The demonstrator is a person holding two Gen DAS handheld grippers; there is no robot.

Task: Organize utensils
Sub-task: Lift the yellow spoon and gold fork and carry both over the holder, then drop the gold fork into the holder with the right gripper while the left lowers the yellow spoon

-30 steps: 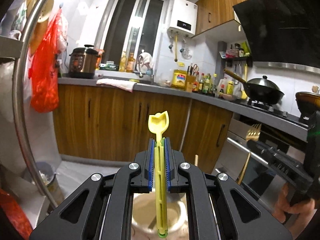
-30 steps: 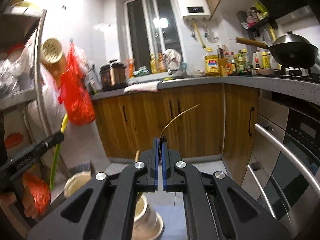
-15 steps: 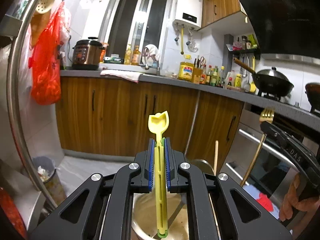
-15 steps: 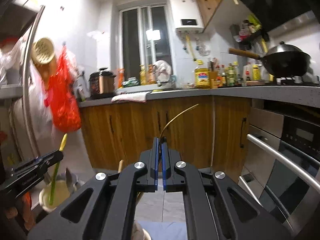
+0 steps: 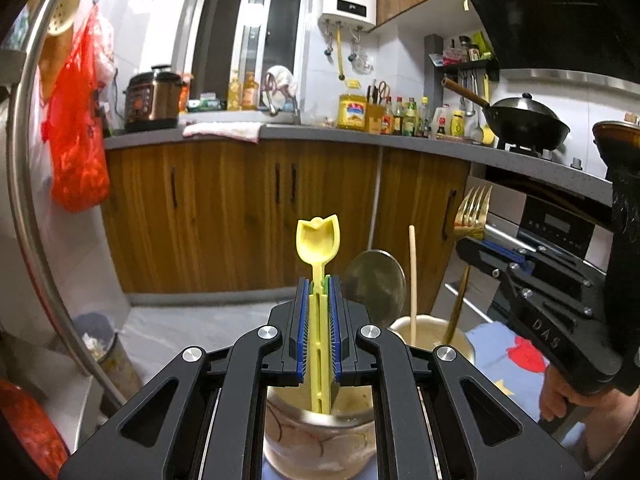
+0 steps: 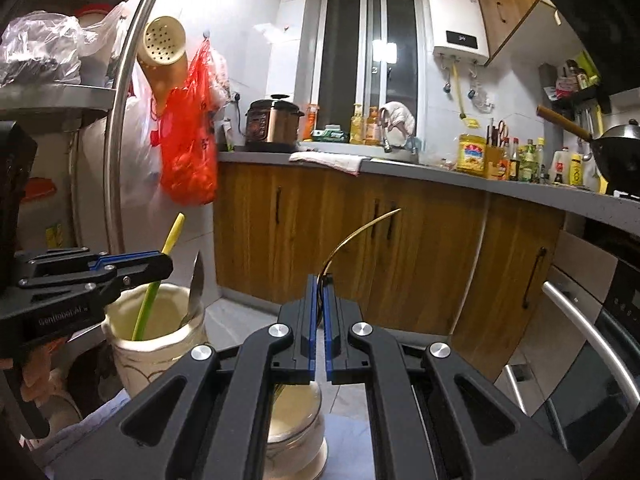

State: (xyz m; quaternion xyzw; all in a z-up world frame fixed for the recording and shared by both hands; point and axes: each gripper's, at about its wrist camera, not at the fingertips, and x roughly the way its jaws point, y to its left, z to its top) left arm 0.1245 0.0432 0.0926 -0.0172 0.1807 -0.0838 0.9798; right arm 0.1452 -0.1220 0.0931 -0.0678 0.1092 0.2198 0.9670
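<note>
While its blue pads press on either side of the handle, the left gripper [image 5: 319,316] holds a yellow plastic spoon [image 5: 318,240] upright, the tulip-shaped bowl standing above the fingertips and the lower end of the handle reaching down into a cream ceramic jar [image 5: 320,440] directly beneath. A large metal spoon [image 5: 375,286] stands just right of the gripper, its rounded bowl upward; which jar it stands in cannot be told from this view. Further right, a second cream jar [image 5: 434,346] holds a wooden chopstick [image 5: 413,280] standing nearly straight.

The right gripper [image 6: 319,312] is clamped narrowly on a gold fork [image 5: 472,214]; in the left wrist view the tines rise above that gripper and the slim handle slants down to the rim of the second jar, though whether the tip is inside cannot be told. In the right wrist view the fork appears edge-on as a thin curved gold line arching up from between the pads, with a cream jar below the fingers.

In that same view the left gripper appears at the left edge, with the spoon's yellow-green handle slanting into the taller jar, where the metal spoon also leans against the rim.

Behind both stand wooden cabinets [image 6: 360,236], a grey countertop [image 5: 320,132], a pressure cooker [image 6: 274,124], a red plastic bag [image 5: 78,128] and a black wok [image 5: 524,122].
</note>
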